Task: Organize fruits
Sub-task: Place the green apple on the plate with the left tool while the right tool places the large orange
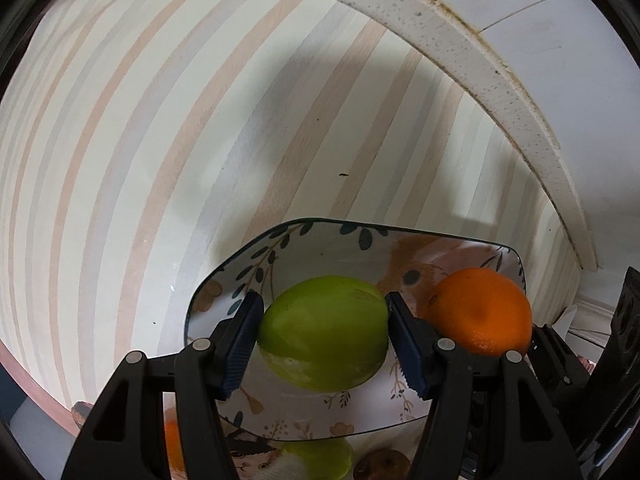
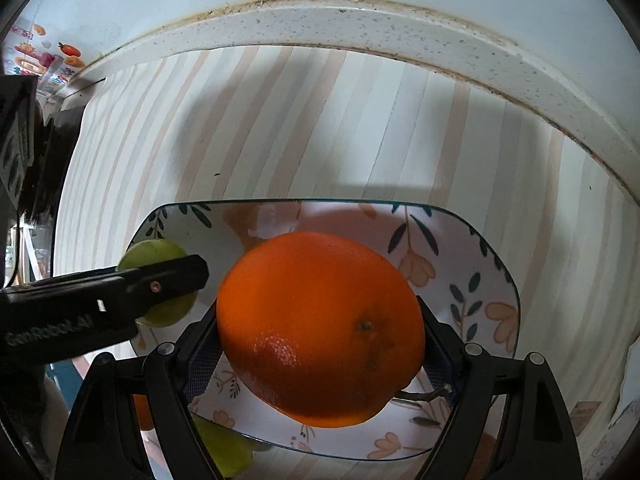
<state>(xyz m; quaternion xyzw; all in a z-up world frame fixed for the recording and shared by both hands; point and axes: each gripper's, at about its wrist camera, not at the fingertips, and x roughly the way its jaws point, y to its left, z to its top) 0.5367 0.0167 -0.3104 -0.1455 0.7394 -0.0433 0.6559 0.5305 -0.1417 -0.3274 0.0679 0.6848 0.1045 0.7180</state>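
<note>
over a striped cloth (image 1: 120, 160) sits one floral plate (image 1: 224, 280), and above it hang two grippers, each carrying one fruit. on the left, the left gripper (image 1: 324, 340) has its two blue pads pressed against the sides of a green fruit (image 1: 324, 332), gripping it just above the plate's left part. to its right, the right gripper (image 2: 320, 356) has its fingers spread wide around an orange (image 2: 320, 328), whose sides meet both pads; it is held above the middle of the plate. the two held fruits are near each other, side by side.

more fruit lies near the bottom edge, mostly hidden behind the gripper arms: a second green fruit (image 1: 320, 456) below the plate's near rim, a sliver of another orange fruit (image 1: 174, 448), and a brown round thing (image 1: 382, 466) too cut off to name. whether either held fruit touches the plate cannot be told.

the left wrist view shows both held fruits together, with the orange (image 1: 480, 312) at the right. the right wrist view shows the left gripper's black finger crossing the green fruit (image 2: 168, 312) and hiding most of it. only that view shows colourful items (image 2: 44, 56) at the far upper left, too small to identify. both views show a speckled white ledge (image 2: 360, 24) beyond the cloth.
</note>
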